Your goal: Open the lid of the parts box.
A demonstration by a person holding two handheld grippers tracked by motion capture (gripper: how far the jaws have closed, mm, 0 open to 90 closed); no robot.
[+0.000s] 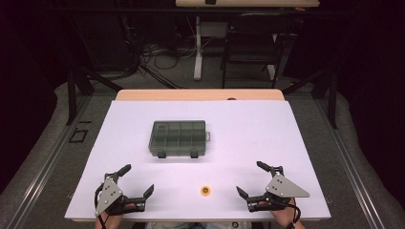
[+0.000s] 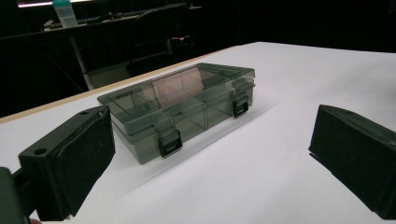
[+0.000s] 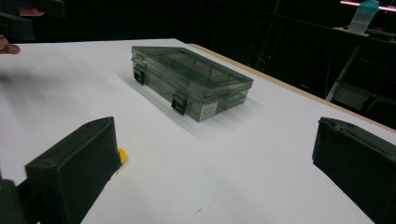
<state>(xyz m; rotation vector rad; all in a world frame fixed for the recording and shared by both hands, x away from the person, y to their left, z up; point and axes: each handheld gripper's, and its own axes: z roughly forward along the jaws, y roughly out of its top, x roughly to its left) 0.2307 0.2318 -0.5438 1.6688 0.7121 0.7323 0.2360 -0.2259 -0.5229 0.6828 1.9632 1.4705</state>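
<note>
Near the table's front edge, left gripper [image 1: 138, 180] and right gripper [image 1: 249, 177] gape wide, apparently empty.

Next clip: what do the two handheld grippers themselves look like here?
Both the left gripper and the right gripper are black, each with two angular fingers ending in blocky matte pads. Each carries a grey three-cornered plate on top, dotted with small holes. A dark cable trails from each near the hands.
</note>
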